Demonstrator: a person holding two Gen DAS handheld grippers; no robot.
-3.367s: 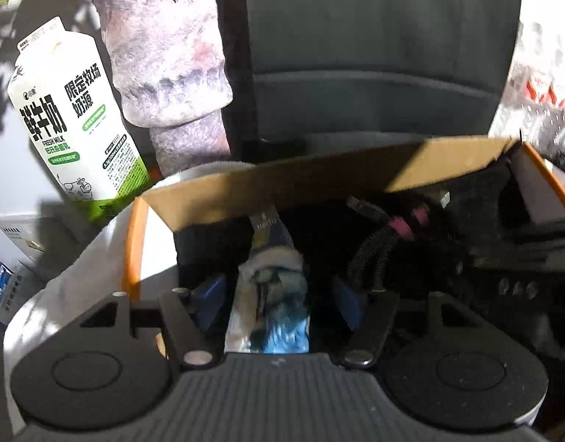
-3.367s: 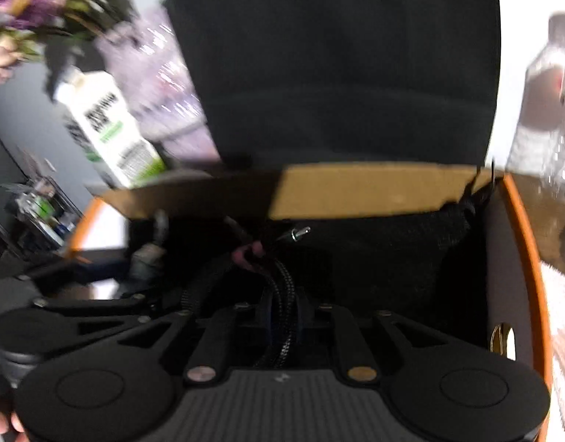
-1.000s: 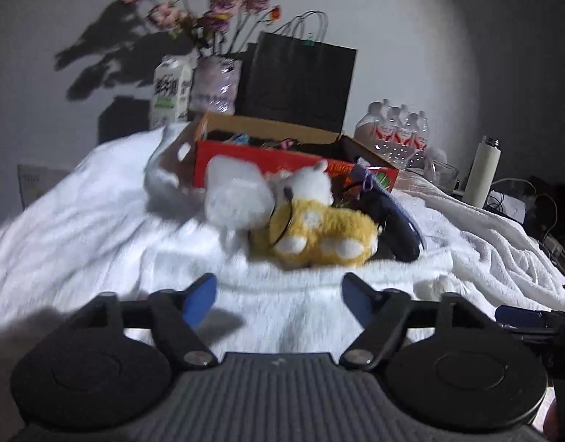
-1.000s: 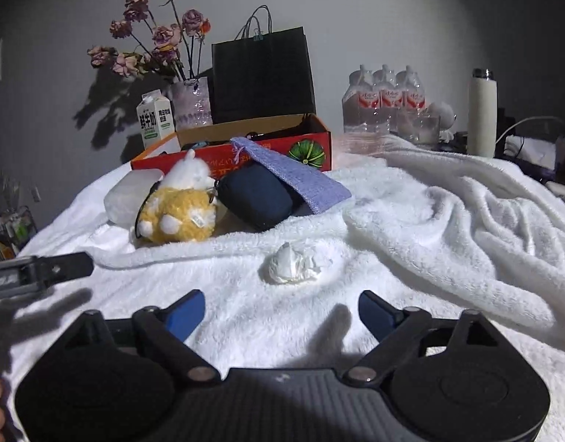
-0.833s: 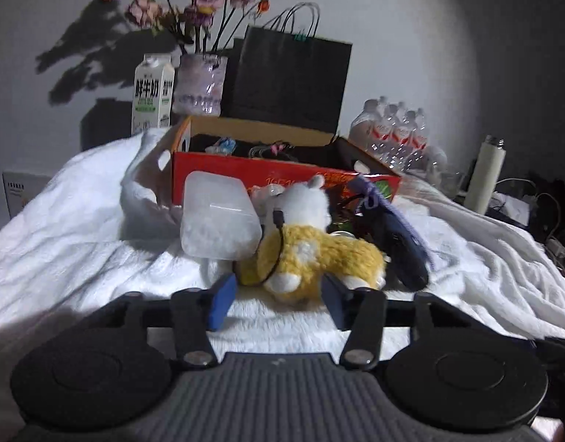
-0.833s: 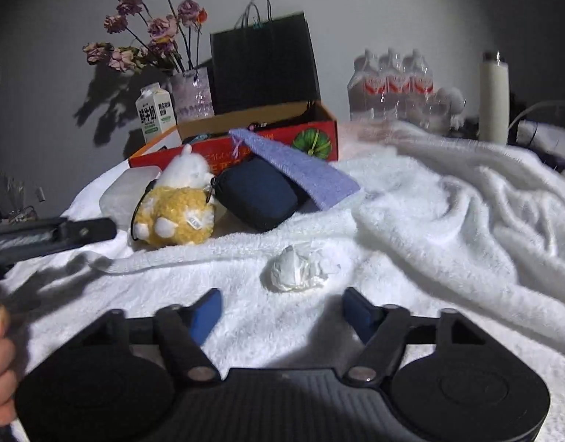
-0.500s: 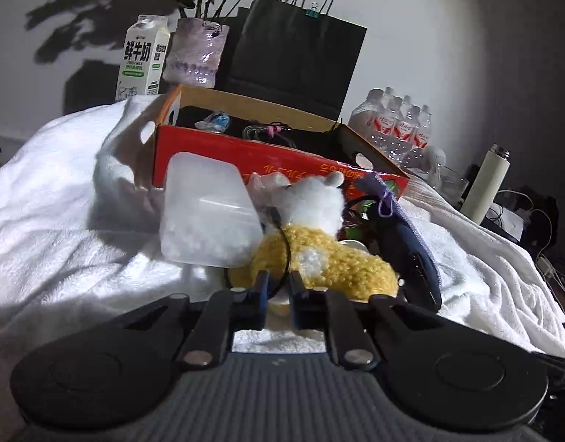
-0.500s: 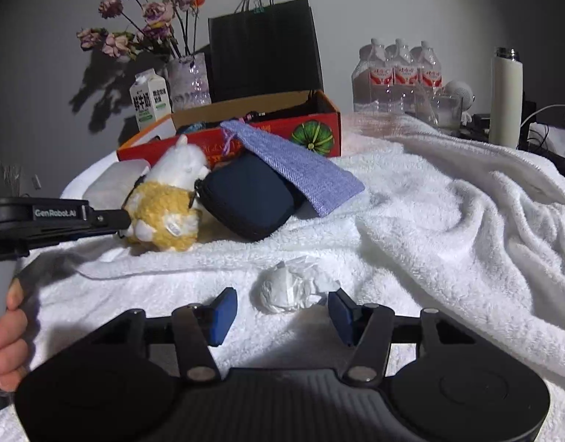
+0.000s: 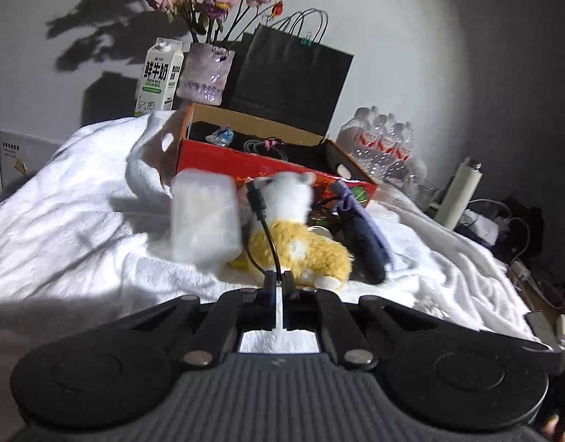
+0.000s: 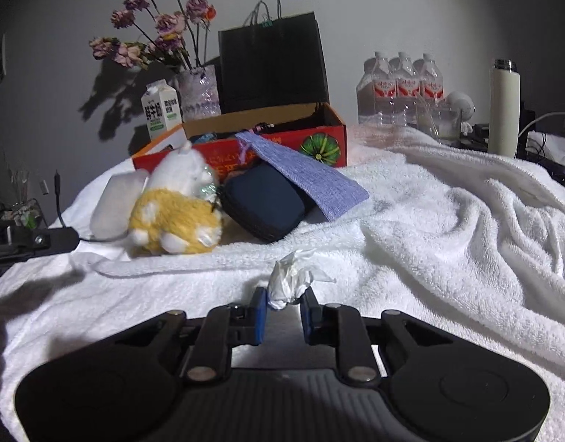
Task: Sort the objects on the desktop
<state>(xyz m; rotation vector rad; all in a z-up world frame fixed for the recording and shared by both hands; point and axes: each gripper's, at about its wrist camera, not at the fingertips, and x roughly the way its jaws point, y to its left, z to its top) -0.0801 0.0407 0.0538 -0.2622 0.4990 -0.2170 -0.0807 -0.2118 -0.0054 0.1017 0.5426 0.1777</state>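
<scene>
My left gripper (image 9: 279, 284) is shut on a thin black cable (image 9: 265, 234) that rises in front of the yellow and white plush toy (image 9: 297, 246). A white frosted case (image 9: 205, 217) leans left of the toy, and a dark blue pouch (image 9: 367, 246) with a purple cloth bag (image 10: 304, 176) lies to its right. My right gripper (image 10: 283, 300) is shut on a crumpled white tissue (image 10: 291, 278) on the white towel (image 10: 429, 221). The red and orange cardboard box (image 9: 245, 164) stands open behind the toy, with a cable and a wrapper inside.
A milk carton (image 9: 159, 77), a flower vase (image 9: 207, 75) and a black paper bag (image 9: 289, 73) stand behind the box. Water bottles (image 10: 400, 88) and a white thermos (image 10: 505, 107) stand at the back right. The left gripper's arm (image 10: 32, 239) shows at the left edge of the right wrist view.
Both grippers left the box, came back over the towel open, then closed: the left one on the black cable by the plush toy, the right one on the tissue.
</scene>
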